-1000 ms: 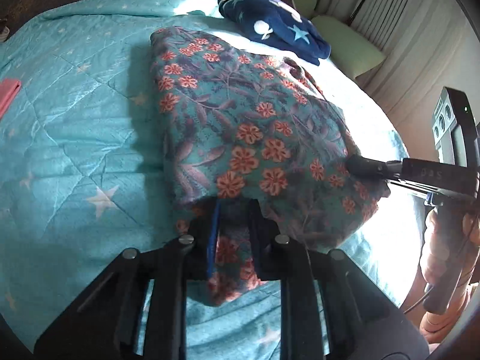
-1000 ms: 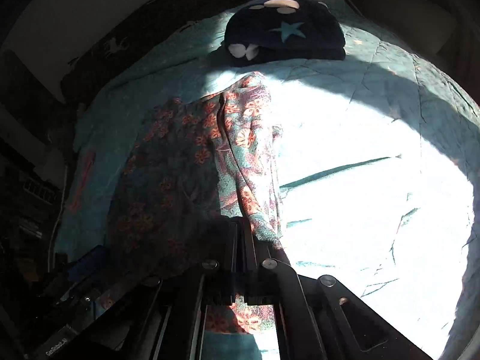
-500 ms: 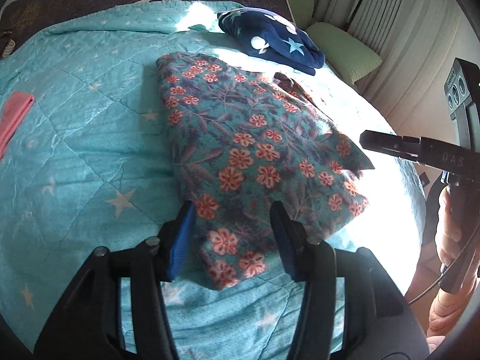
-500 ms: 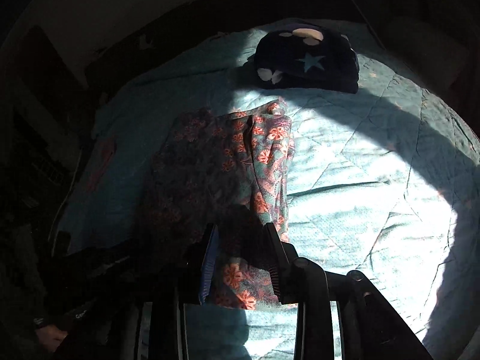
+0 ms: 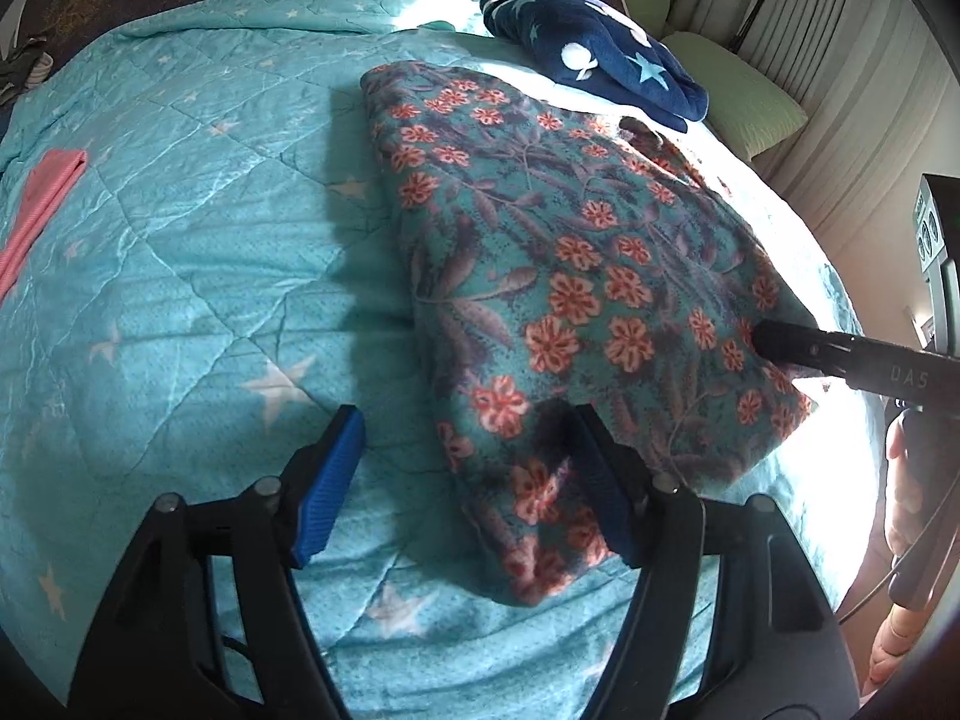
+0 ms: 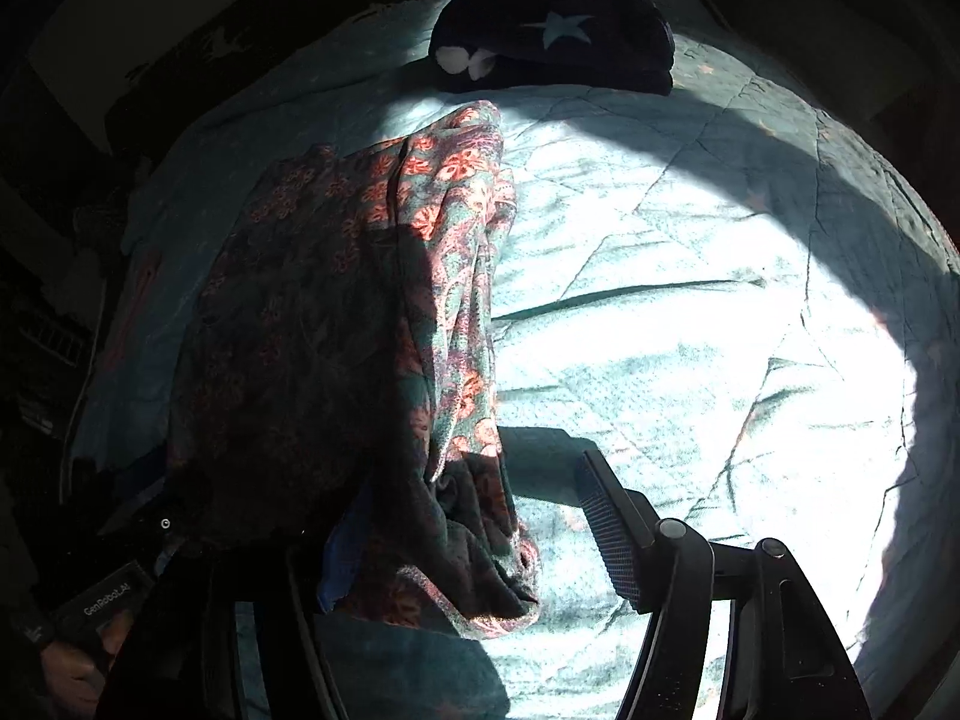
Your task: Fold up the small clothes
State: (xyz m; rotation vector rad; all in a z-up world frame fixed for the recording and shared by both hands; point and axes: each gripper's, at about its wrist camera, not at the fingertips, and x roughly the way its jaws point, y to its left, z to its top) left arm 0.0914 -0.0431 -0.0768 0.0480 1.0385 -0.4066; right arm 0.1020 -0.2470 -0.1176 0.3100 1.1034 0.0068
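Note:
A teal floral garment (image 5: 558,276) lies folded lengthwise on the teal star quilt (image 5: 198,276). It also shows in the right wrist view (image 6: 372,324), half in shadow. My left gripper (image 5: 468,480) is open at the garment's near end; its right finger rests over the cloth, its left finger over bare quilt. My right gripper (image 6: 468,534) is open, with the garment's bunched near corner lying between its fingers. One right finger (image 5: 840,354) reaches in from the right and touches the garment's right edge.
A folded navy star-print garment (image 5: 594,54) lies at the far end of the bed, also in the right wrist view (image 6: 552,30). A pink cloth (image 5: 42,198) lies at the left. Green pillows (image 5: 744,102) and a curtain are at the far right.
Both grippers were shut on the garment's near edge a second ago and have opened. The garment has dropped onto the quilt. My left gripper has shifted left and opened wider.

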